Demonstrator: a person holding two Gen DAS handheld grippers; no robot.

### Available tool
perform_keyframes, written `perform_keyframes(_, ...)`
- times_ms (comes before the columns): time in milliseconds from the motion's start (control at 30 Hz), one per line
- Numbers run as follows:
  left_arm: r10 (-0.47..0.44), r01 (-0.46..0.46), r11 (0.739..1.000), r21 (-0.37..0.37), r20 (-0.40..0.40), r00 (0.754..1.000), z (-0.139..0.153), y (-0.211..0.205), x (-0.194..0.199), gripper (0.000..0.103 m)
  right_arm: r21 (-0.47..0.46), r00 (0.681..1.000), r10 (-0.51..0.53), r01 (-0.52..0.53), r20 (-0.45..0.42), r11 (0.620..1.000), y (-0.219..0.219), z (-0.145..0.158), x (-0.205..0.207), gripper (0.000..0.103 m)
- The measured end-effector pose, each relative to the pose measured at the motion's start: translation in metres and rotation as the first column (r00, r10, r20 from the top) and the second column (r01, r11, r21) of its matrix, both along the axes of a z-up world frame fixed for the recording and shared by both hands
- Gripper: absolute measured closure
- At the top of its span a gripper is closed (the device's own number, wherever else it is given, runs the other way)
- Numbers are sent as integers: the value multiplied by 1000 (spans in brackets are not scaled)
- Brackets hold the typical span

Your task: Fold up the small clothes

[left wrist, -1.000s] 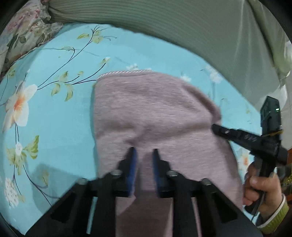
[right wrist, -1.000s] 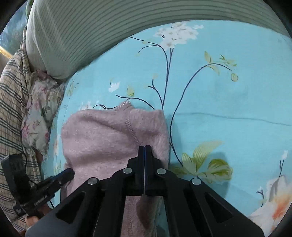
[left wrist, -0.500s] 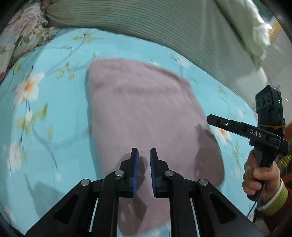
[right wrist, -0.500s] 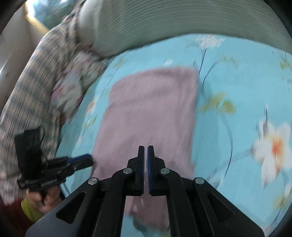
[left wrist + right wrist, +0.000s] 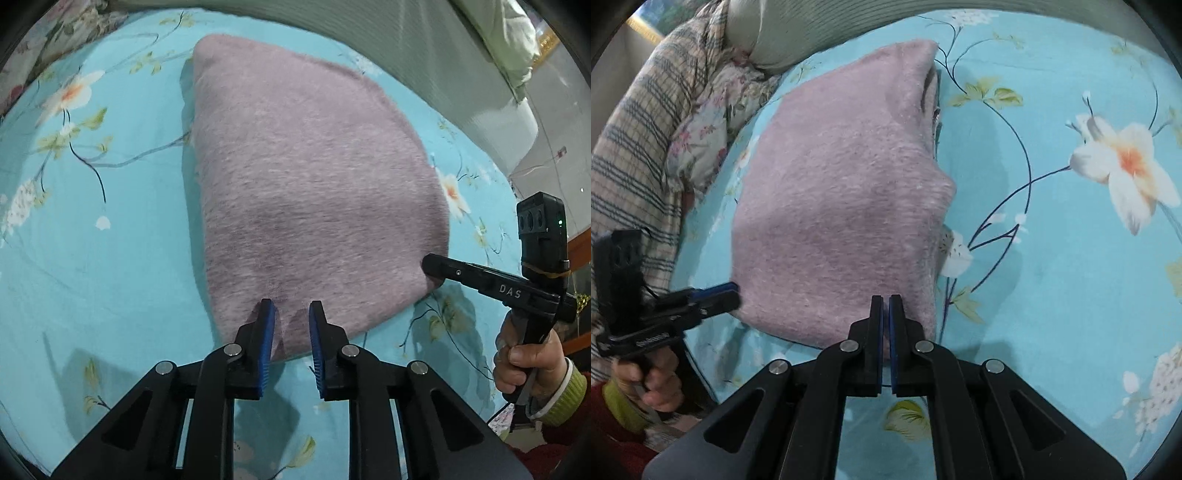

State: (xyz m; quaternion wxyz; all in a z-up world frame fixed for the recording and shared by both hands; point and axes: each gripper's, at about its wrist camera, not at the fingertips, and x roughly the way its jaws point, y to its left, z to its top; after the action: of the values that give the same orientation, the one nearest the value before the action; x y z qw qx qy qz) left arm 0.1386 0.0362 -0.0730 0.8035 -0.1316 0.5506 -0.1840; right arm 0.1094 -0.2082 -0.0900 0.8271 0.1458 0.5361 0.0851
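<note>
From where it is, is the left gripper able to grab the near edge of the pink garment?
Probably yes. The left gripper has just been opening, and the pink garment has its near edge lying between the parted fingers with nothing in the way.

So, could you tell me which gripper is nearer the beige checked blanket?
Left. The left gripper, jaws just opened with the pink fleece garment's edge between them, is on the garment's side towards the beige checked blanket; the right gripper is at its opposite corner.

Left claw [image 5: 291, 308] has just been opening (blue pads apart), while the right claw [image 5: 885, 301] is pinched closed.
</note>
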Motion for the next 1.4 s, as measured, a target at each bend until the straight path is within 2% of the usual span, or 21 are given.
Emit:
perform_keyframes(133,-16,16,999,27,-2,1000,-8,-3,-4,81,37,999,-33,34,-9,999,-5,-11,2,103)
perform_keyframes(267,-5,5,1000,27,2,1000,-12,-5,-4,82,13,999,-31,31,-11,999,-1,-9,2,103)
perform_keyframes(433,-7,6,998,59,18,1000,-11,-8,-8,82,26,998,-52,53,-33,998,-2,-8,-2,103)
perform_keyframes(567,10,-10,998,57,4,1000,-10,-12,-8,81,11,997,-66,66,-36,998,0,2,-10,100)
perform_keyframes(667,0,-2,995,100,27,1000,1,-17,-16,80,-41,999,-49,49,-7,998,6,17,-19,99)
perform_keyframes(733,4,-9,992,123,45,999,7,-17,-25,69,-62,999,-43,44,8,997,8,25,-25,99)
perform_keyframes(800,34,-42,990,138,60,998,12,-12,-37,30,-71,999,-43,45,24,996,10,32,-32,97)
perform_keyframes(833,54,-63,987,149,66,996,14,-8,-42,23,-76,999,-42,45,31,996,11,35,-37,90)
perform_keyframes(867,78,-89,983,162,74,994,16,-4,-49,21,-80,999,-39,42,35,996,12,36,-40,81)
perform_keyframes(900,87,-98,982,163,77,993,16,-2,-54,21,-86,999,-37,40,39,996,13,38,-44,57)
perform_keyframes(933,93,-104,981,165,75,993,16,0,-57,21,-93,998,-37,41,49,995,15,39,-49,43)
perform_keyframes(1000,108,-121,974,192,75,991,14,6,-67,21,-114,997,-35,43,73,993,19,42,-60,42)
perform_keyframes(1267,124,-166,920,356,137,983,0,5,-104,21,-171,1000,9,-4,30,985,33,32,-90,41)
perform_keyframes(1400,116,-169,901,400,154,981,-2,-1,-120,21,-209,998,48,-39,39,977,41,34,-109,27)
